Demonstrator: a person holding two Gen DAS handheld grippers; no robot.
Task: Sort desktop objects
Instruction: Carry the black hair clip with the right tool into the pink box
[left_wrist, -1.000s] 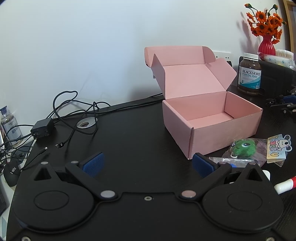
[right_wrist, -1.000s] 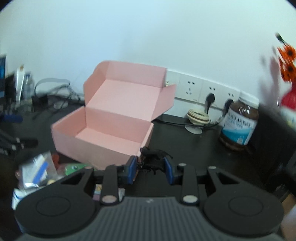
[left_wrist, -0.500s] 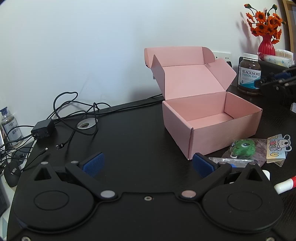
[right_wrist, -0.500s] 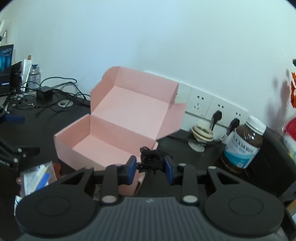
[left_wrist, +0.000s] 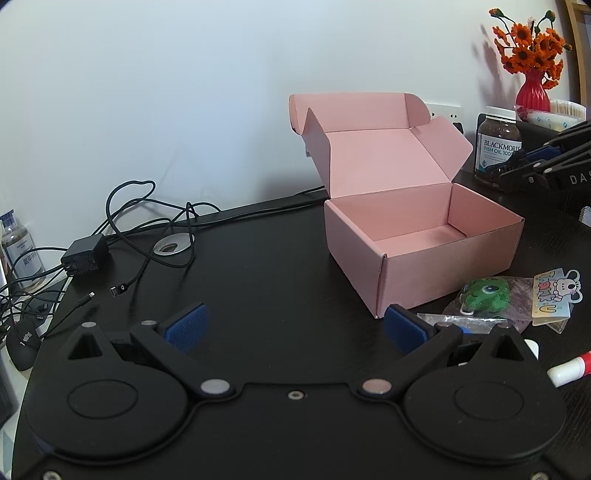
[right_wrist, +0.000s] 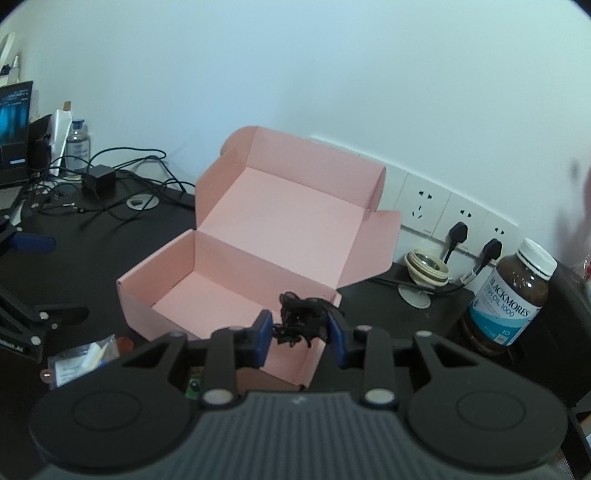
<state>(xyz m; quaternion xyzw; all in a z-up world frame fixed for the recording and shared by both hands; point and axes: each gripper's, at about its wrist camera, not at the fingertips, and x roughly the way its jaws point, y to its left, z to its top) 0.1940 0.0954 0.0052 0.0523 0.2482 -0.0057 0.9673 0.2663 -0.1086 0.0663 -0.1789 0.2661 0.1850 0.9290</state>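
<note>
A small black frilly bundle that looks like a lace hair tie (right_wrist: 301, 322) sits squeezed between the blue pads of the right gripper (right_wrist: 300, 330), whose jaws are nearly closed and press on it from both sides. The bundle hangs over the near corner of the open pink cardboard box (right_wrist: 207, 295), which stands on the black desk (left_wrist: 258, 280) with its lid folded up against the white wall. The inside of the box looks bare. The step in hand seems to be carrying the bundle to the box. The next move calls for bringing it a bit further over the pink floor, then letting the jaws spread so it drops in. The left gripper (left_wrist: 293, 326) hovers low over the desk with its jaws wide apart and nothing between them. Just beside the box lie more things to sort: a green fuzzy toy in a clear bag (left_wrist: 485, 293), a cartoon card (left_wrist: 556, 293) and a red and white marker (left_wrist: 570, 367). Farther back stand a brown fish oil jar (right_wrist: 511, 295) and a red vase of orange flowers (left_wrist: 532, 92).
</note>
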